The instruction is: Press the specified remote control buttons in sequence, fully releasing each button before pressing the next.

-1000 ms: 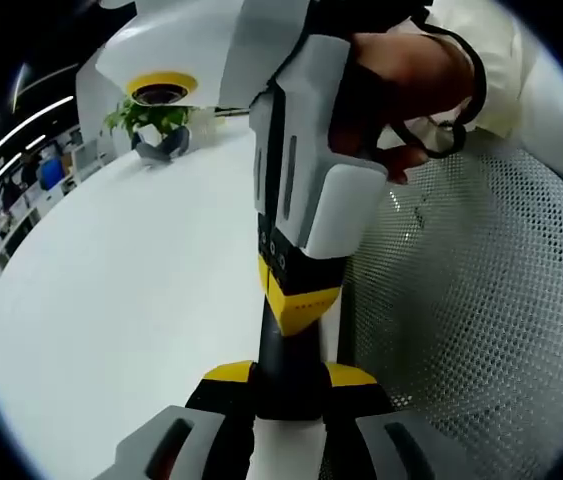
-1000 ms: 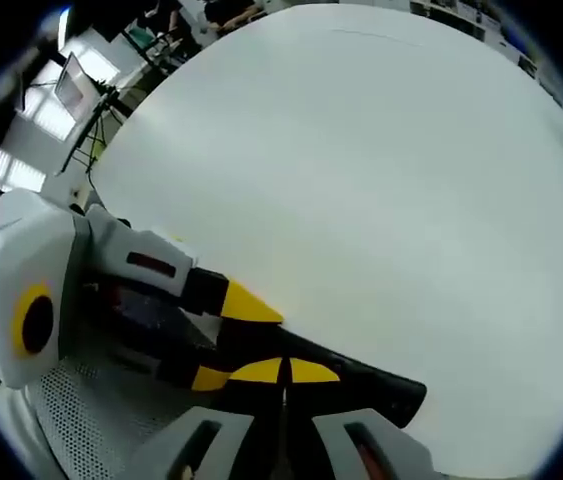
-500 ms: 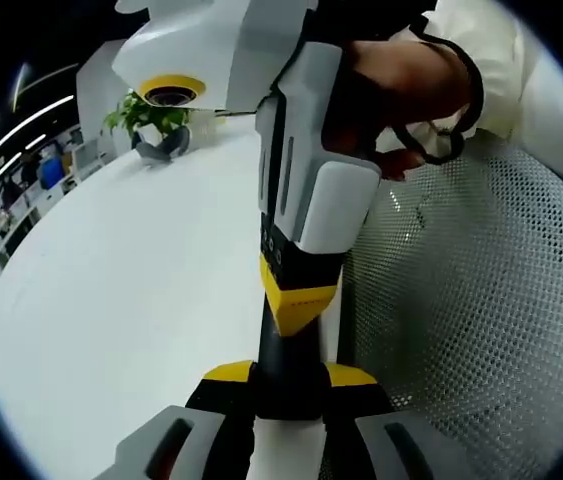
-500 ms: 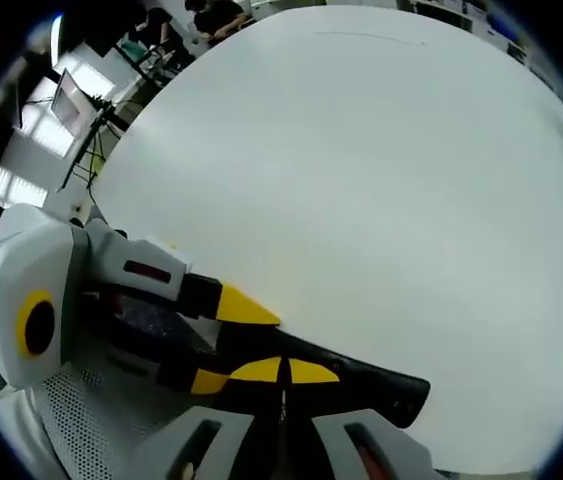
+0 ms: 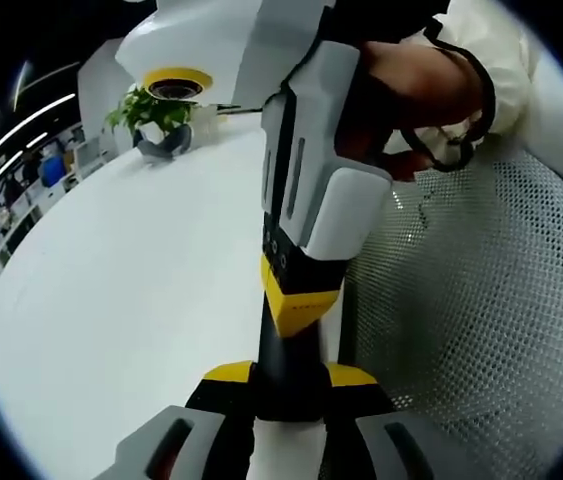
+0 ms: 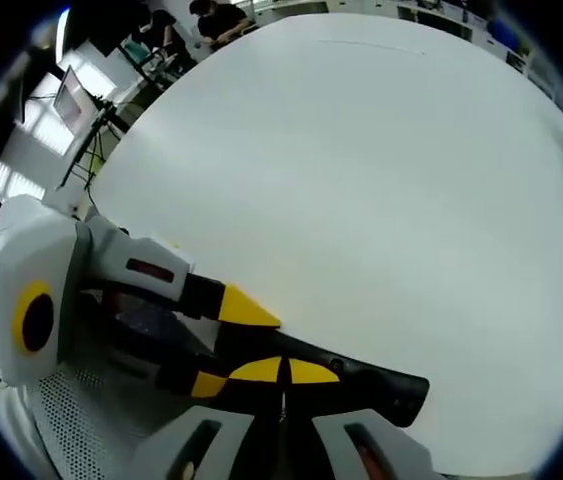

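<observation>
Where the left gripper view looks along its own jaws, the left tongs point(image 5: 286, 378) clamp the black remote control point(image 5: 283, 345) between 2 yellow tips, over the white table point(image 5: 111, 300). The right tongs point(image 5: 299, 305), held by a hand point(image 5: 411, 85), touch it from above (a mesh surface point(image 5: 481, 300) lies beside). From the right gripper view, the right tongs point(image 6: 283, 371) sit closed, tip to tip, on the remote control point(image 6: 381, 385), which the left tongs point(image 6: 223, 345) grip.

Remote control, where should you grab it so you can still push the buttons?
Probably by its two long narrow edges near one end, coming in along its length. The remote control is a slim black bar, so jaws span its width easily. The left gripper holds it that way, leaving the top face free for pressing.
</observation>
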### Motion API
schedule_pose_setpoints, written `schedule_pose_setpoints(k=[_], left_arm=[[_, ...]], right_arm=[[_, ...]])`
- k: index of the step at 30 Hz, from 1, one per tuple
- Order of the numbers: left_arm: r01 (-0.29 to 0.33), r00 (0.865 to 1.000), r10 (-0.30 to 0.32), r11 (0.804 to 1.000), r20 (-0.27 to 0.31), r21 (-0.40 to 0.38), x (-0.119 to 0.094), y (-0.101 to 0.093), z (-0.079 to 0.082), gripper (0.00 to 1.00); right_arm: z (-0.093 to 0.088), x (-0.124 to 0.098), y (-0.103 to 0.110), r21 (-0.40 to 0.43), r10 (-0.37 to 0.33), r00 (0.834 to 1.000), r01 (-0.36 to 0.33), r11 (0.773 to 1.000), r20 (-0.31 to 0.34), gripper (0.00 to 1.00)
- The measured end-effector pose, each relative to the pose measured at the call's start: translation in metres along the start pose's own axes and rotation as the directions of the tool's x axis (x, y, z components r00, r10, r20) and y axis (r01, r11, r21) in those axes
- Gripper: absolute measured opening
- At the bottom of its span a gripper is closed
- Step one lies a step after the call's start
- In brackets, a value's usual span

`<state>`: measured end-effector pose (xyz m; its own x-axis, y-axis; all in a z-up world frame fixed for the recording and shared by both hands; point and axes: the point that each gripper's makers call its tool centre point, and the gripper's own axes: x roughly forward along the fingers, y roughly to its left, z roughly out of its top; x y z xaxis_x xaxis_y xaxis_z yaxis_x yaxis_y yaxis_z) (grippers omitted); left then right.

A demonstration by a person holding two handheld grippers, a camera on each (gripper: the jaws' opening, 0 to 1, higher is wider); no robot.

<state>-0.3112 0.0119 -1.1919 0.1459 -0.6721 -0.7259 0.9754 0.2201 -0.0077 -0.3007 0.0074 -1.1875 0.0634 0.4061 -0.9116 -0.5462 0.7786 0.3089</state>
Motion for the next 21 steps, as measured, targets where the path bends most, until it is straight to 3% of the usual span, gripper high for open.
schedule_pose_setpoints(k=[6, 12, 21], left_arm=[[-0.003, 1.0, 0.003, 1.0, -0.001, -0.002, 0.0002, 0.0004, 0.0005, 0.24], [-0.005, 1.0, 0.005, 1.0, -0.004, -0.015, 0.002, -0.0017, 0.0023, 0.28], [-0.029, 1.0, 0.028, 0.999, -0.008, -0.027, 0.0031, 0.0008, 0.0025, 0.24]], right_arm=[[0.0015, 0.0014, -0.0019, 0.033, 0.017, 1.0, -0.017, 0.999, 0.009, 0.0], [0.0009, 0.0013, -0.0006, 0.014, 0.009, 1.0, -0.009, 1.0, 0.005, 0.0], [0.0007, 0.0016, 0.0004, -0.002, 0.009, 1.0, -0.009, 1.0, 0.019, 0.0]])
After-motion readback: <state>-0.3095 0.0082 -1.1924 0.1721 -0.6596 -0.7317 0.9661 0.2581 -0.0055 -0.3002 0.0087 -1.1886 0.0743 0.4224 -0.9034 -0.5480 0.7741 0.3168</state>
